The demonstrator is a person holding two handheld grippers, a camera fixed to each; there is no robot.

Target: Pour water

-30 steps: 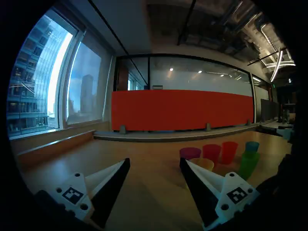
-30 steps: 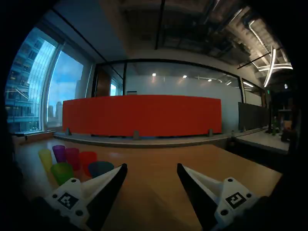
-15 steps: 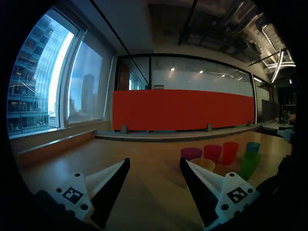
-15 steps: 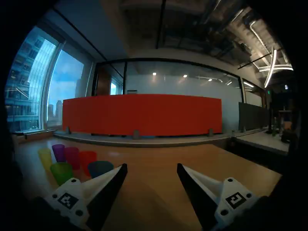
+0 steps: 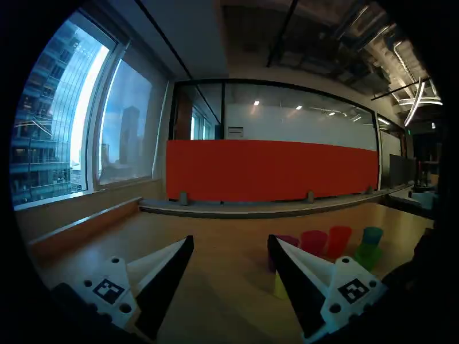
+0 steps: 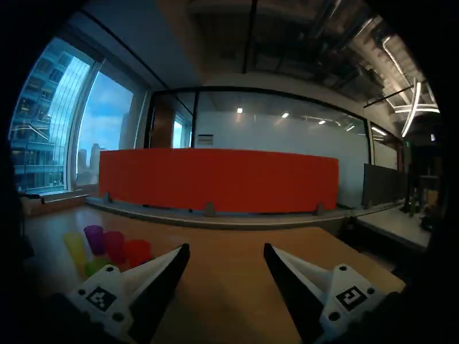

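Observation:
Several coloured plastic cups stand upright in a cluster on the wooden table (image 5: 229,286). In the left gripper view they sit right of centre: a purple cup (image 5: 287,241), a pink cup (image 5: 314,242), a red cup (image 5: 339,241), a blue cup (image 5: 372,235), a green cup (image 5: 367,256), and a yellow cup (image 5: 279,286) partly hidden by the right finger. My left gripper (image 5: 229,255) is open with nothing between its fingers. In the right gripper view the cups stand at lower left: yellow cup (image 6: 76,247), purple cup (image 6: 95,239), pink cup (image 6: 115,246), red cup (image 6: 137,252). My right gripper (image 6: 225,255) is open, its fingers bare.
An orange divider panel (image 5: 269,170) runs along the table's far edge. Tall windows (image 5: 63,126) line the left side above a wooden ledge. A second desk (image 6: 396,221) with dark items lies to the right beyond the table's edge.
Both views have tilted upward and risen slightly, so the cups sit lower in each picture. The fingers now hide more of the yellow, blue and green cups. Both grippers stay open.

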